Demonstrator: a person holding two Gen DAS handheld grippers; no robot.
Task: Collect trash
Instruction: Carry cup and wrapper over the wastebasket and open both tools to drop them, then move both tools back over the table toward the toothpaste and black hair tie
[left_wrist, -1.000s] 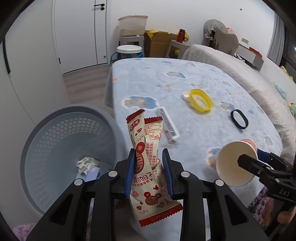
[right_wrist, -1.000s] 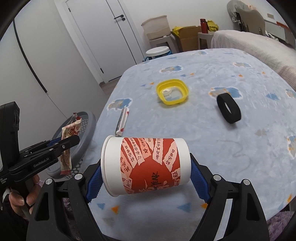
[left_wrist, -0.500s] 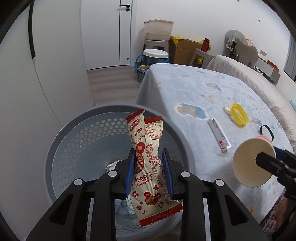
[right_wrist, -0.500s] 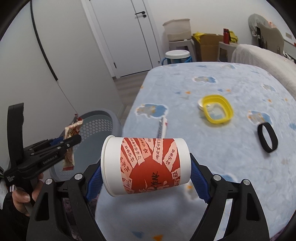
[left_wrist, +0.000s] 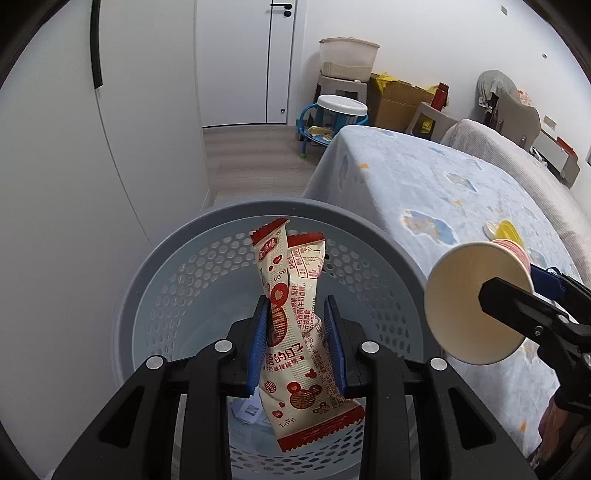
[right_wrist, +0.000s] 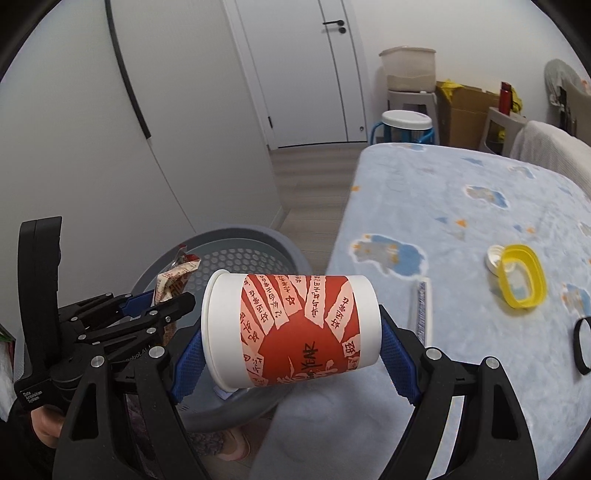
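In the left wrist view, the left gripper (left_wrist: 297, 347) sits at lower centre, its blue pads pinched narrowly on a red-and-cream crinkled plastic snack wrapper (left_wrist: 295, 321) that hangs directly over the grey perforated round plastic basket (left_wrist: 155, 266). Scraps of paper lie on the basket's floor, so some trash is apparently already in. At right, the open mouth of a paper cup (left_wrist: 476, 302) faces the camera.

In the right wrist view, the right gripper (right_wrist: 291, 354) at lower centre holds that red-and-white printed paper cup (right_wrist: 291, 328) sideways between widely spread jaws, just right of the basket (right_wrist: 236, 236). On the blue patterned blanket (right_wrist: 443, 206), at right, a yellow plastic lid (right_wrist: 521, 277), a thin white sachet (right_wrist: 421, 310) and a black ring (right_wrist: 580, 347) remain. Both held items are not yet dropped.
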